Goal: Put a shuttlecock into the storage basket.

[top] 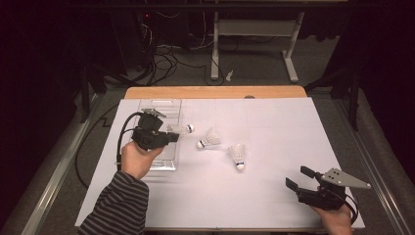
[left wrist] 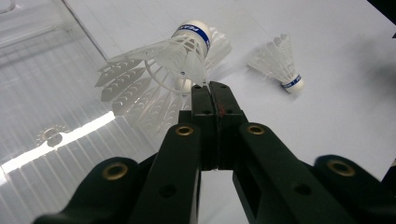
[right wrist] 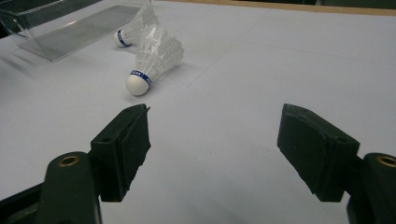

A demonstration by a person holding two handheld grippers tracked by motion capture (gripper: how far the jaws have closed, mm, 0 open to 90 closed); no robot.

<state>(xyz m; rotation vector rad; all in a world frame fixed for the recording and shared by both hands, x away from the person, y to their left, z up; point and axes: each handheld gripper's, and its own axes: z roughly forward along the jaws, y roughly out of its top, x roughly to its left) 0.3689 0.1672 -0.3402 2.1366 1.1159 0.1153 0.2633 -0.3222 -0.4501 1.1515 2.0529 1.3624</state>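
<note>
Over the right edge of the clear tray [top: 169,105], the left tongs [top: 175,135] are clamped on the feather skirt of a shuttlecock [top: 182,129], seemingly to carry it in. Right of the tray, two more shuttlecocks [top: 209,139] [top: 238,155] lie on the desk [top: 274,147]. The left gripper view reveals the pinch [left wrist: 182,56]; the right tongs [right wrist: 215,140] wait apart, empty.

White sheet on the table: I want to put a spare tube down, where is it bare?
The far right of the white sheet and the near middle between the left hand and right gripper are free. It is crowded around the clear tray and three shuttlecocks.
</note>
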